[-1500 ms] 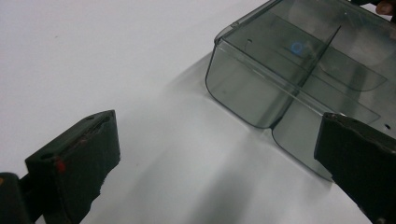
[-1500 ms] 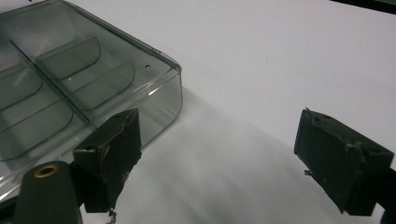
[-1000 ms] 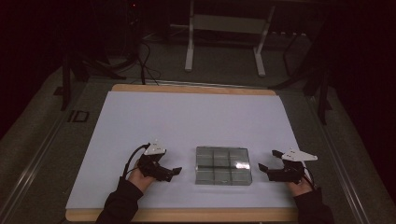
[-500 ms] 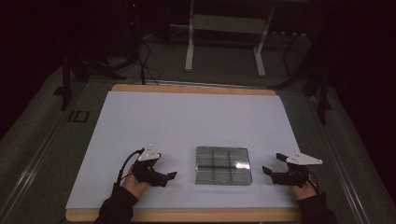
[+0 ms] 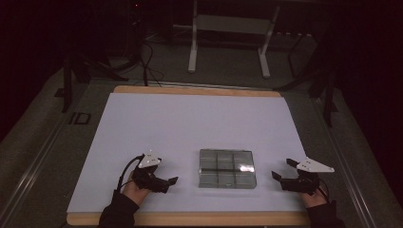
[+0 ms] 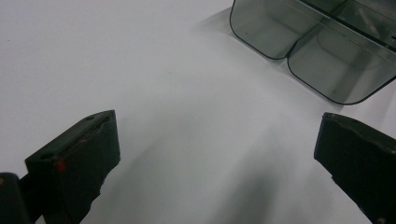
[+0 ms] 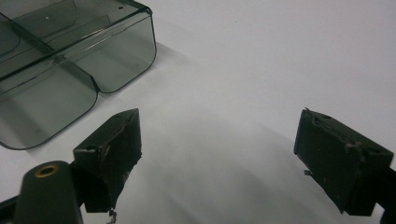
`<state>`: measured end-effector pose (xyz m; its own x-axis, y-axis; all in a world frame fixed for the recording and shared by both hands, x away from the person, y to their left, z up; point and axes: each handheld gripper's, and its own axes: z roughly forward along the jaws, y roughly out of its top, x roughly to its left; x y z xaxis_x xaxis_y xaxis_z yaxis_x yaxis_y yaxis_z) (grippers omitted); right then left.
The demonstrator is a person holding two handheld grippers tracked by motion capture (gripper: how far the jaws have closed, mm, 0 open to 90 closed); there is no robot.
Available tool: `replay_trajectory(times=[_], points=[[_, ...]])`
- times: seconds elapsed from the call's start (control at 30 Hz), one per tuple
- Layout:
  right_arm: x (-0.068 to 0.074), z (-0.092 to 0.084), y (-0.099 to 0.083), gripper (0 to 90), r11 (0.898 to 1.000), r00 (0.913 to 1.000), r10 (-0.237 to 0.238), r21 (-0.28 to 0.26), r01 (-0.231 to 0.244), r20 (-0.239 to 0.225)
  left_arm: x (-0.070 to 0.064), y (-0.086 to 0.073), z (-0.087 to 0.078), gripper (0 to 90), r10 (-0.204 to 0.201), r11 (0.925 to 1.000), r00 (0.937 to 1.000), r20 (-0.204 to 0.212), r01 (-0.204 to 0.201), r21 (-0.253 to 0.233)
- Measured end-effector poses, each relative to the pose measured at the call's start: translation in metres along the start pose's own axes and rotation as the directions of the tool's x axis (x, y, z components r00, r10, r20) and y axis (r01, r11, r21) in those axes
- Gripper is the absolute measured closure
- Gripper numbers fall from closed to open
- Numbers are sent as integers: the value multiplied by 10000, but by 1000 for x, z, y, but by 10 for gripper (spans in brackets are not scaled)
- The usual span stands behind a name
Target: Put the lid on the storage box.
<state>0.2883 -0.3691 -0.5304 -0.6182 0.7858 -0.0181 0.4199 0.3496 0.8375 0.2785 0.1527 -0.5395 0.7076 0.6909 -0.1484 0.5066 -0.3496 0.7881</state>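
At the bottom of the high view, my left gripper (image 5: 164, 183) and right gripper (image 5: 281, 177) both gape wide, holding nothing. Between them, lower centre, sits the clear smoky plastic compartment tray (image 5: 226, 168) on the white table sheet (image 5: 190, 123). I'd close in level from both sides, meeting its walls squarely.

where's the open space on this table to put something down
The whole far half of the white table cover, beyond the clear divided box, is bare. Narrower bare strips lie between the box and the left gripper, and between the box and the right gripper. The near edge is most crowded.
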Motion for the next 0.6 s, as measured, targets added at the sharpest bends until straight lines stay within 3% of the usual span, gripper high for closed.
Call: replay_trajectory(times=[0.6], points=[[0,-2,-2,147,9995,9987,163,-267,-151,490,0,-2,-2,12,-9,9997,9999,-117,6,-240]])
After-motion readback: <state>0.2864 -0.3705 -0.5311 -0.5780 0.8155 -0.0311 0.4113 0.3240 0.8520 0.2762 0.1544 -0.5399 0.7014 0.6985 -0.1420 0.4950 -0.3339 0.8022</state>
